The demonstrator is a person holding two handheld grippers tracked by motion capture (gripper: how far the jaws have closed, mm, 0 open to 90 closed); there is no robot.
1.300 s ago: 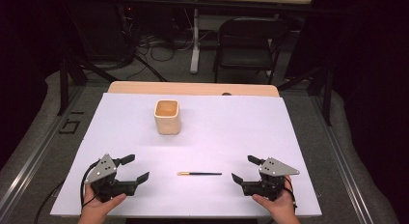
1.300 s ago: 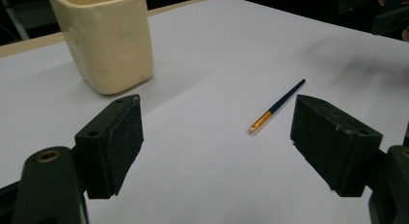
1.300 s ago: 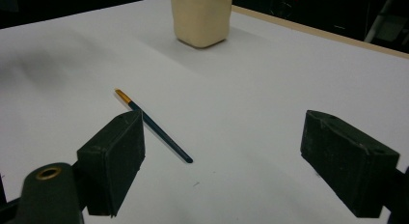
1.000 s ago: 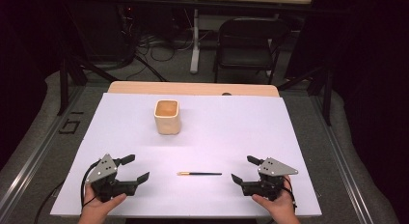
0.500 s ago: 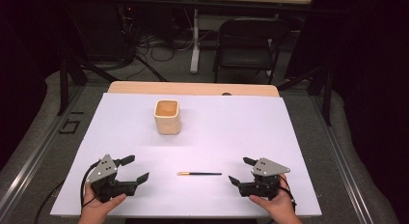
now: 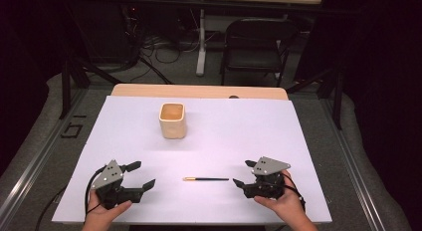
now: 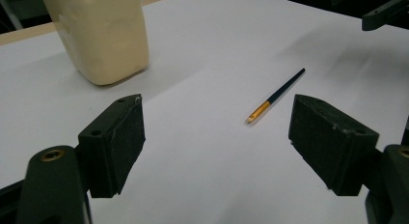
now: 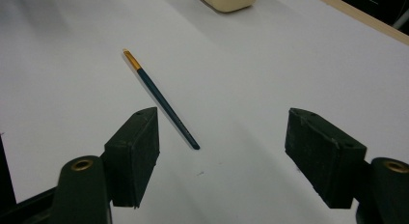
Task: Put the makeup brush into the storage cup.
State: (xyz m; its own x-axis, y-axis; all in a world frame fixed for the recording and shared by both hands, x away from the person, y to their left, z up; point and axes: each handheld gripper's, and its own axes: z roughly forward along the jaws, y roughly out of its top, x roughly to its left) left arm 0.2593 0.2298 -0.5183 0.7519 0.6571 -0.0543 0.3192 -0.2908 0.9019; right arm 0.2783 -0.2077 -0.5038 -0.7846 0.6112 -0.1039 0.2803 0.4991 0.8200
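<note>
White sheet (image 6: 249,126) over the whole tabletop, and on it one skinny brush (image 6: 205,179), lying flat near the front edge, right between the two grippers. Gold ferrule end toward the left gripper (image 6: 145,173), dark blue handle end toward the right gripper (image 6: 240,173). Touching neither.

Left gripper parked low over the sheet, jaws wide apart, nothing in them, aimed roughly at the bristle end. Looks like waiting its turn rather than going in.

Right gripper also low and level, jaws apart but just been closing in a bit, with nothing between the pads. Handle tip just ahead of the gap in the right gripper view, nearer one pad than the other. Reads to me as lining up for a pinch on the handle end, narrowing early for such a thin stick. Probably needs a nudge forward and a slight shift sideways before any squeeze, otherwise just a pad shoving the brush along.

Around it: cream square cup (image 6: 172,120) standing upright farther back, well apart from the brush, open top, likely the brush's destination. Bare wooden table edge (image 6: 199,90) past the sheet, then a black folding chair (image 6: 256,47) and a tangle of cables (image 6: 164,49) on the floor, all well clear.

Nothing in the way between brush and cup. Only real snag: brush flat on a smooth sheet, so easy to roll or skid instead of lifting.
</note>
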